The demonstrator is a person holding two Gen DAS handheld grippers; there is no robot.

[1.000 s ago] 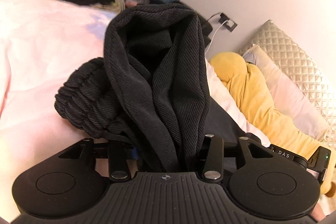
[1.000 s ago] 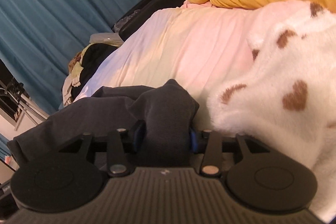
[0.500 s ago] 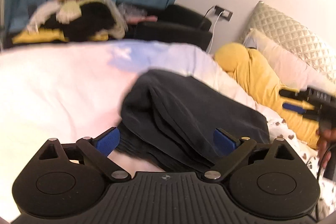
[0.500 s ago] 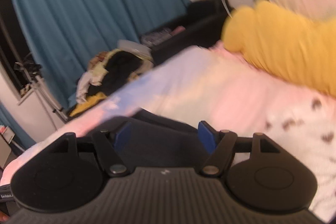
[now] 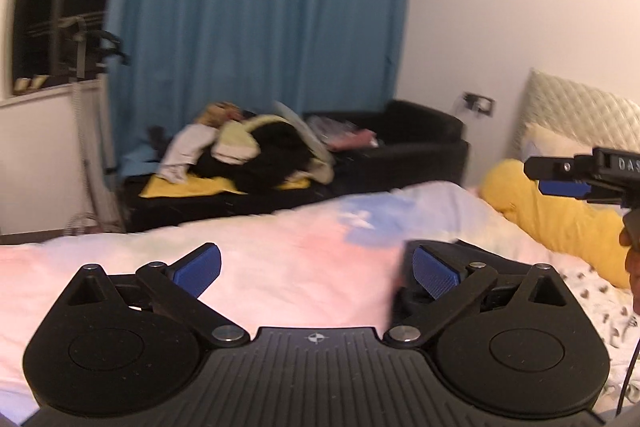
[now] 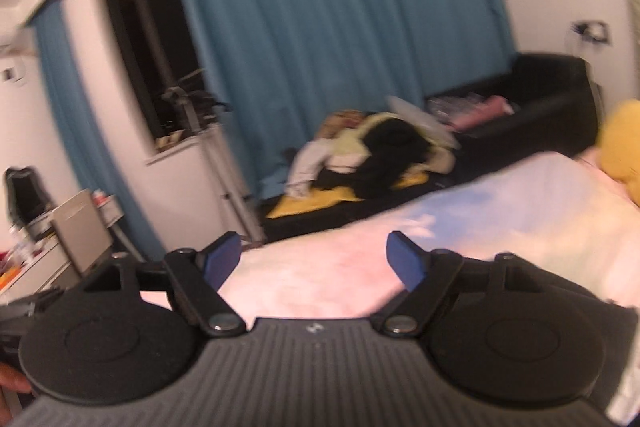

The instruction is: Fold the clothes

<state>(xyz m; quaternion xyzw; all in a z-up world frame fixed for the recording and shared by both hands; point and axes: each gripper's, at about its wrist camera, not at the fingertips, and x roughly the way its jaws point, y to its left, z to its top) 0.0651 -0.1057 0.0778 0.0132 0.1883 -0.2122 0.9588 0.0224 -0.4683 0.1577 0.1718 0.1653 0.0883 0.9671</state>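
Observation:
The black garment lies on the pink bedspread, mostly hidden behind my left gripper's right finger. My left gripper is raised over the bed, its jaws opening wide with nothing between the blue pads. At the right edge of the left wrist view, my right gripper hovers higher, held by a hand. In the blurred right wrist view, my right gripper is also opening and empty above the bedspread. A dark patch of the garment shows low on the right.
A pile of mixed clothes sits on a black sofa before a blue curtain. A yellow pillow and a quilted headboard are at the right. A desk with a laptop stands at the left.
Both grippers let go of the black garment and opened wide. They rose and tipped up toward the room, and the garment dropped onto the bed below them.

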